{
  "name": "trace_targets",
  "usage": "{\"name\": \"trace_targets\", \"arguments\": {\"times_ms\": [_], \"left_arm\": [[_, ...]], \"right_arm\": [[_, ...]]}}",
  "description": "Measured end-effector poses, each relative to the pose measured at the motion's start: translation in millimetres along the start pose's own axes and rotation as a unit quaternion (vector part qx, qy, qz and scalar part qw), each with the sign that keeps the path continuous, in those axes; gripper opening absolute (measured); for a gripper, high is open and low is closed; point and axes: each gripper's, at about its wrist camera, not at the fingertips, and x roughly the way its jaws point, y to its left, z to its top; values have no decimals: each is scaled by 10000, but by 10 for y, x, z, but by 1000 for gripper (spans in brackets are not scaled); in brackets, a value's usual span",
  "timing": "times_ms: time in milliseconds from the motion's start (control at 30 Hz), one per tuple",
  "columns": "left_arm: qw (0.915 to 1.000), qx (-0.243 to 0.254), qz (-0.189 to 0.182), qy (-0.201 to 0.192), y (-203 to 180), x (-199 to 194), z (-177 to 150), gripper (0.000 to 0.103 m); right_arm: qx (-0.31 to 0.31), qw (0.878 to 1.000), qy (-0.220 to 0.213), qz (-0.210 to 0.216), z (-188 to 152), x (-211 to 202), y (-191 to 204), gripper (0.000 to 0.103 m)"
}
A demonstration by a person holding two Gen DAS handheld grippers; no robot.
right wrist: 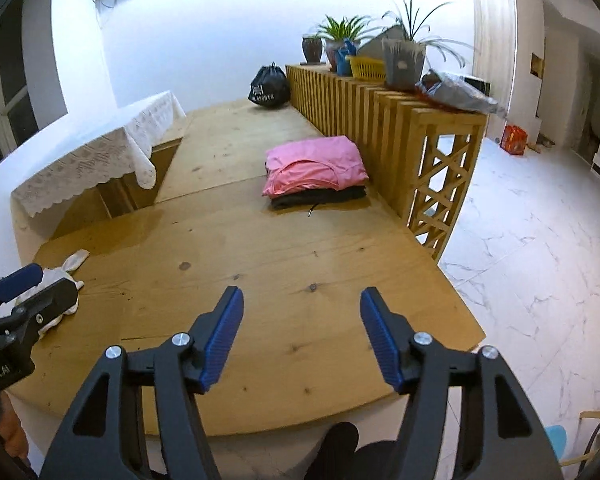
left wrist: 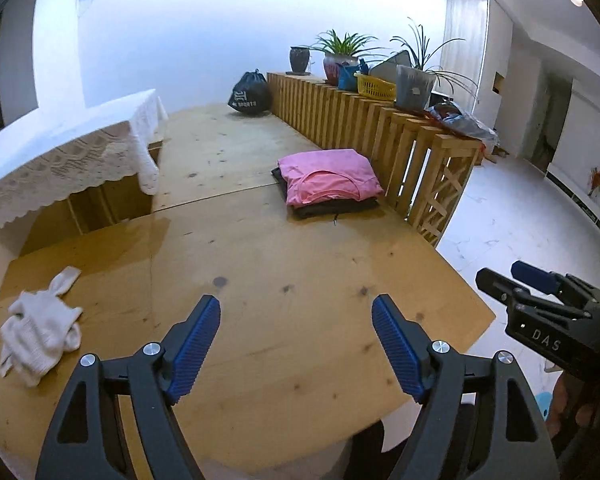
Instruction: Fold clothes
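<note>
A folded pink garment (left wrist: 327, 176) lies on a folded dark garment (left wrist: 336, 207) on the wooden table (left wrist: 260, 264), by the slatted partition; the stack also shows in the right wrist view (right wrist: 314, 166). A crumpled white garment (left wrist: 40, 332) lies at the table's near left, partly hidden in the right wrist view (right wrist: 70, 268). My left gripper (left wrist: 296, 312) is open and empty above the near table. My right gripper (right wrist: 302, 304) is open and empty, also above the near edge. Each gripper shows at the edge of the other's view.
A slatted wooden partition (left wrist: 364, 120) runs along the table's right side, with potted plants (left wrist: 340, 56), a yellow basket (left wrist: 374, 86) and bags on top. A black bag (left wrist: 250, 94) sits at the far end. A lace-covered surface (left wrist: 72, 160) is at left. White tiled floor (right wrist: 540, 240) lies right.
</note>
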Motion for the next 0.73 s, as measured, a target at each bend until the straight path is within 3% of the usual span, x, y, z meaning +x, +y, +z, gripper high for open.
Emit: {"name": "trace_targets", "arguments": {"times_ms": [300, 500, 733], "left_arm": [[9999, -59, -107, 10, -123, -477, -449, 77], [9996, -78, -165, 192, -127, -497, -661, 77], [10000, 24, -55, 49, -154, -545, -746, 77]], "right_arm": [[-348, 9993, -70, -154, -388, -443, 68, 61], [-487, 9985, 145, -202, -624, -397, 148, 61], [-526, 9981, 254, -212, -726, -345, 145, 61]]}}
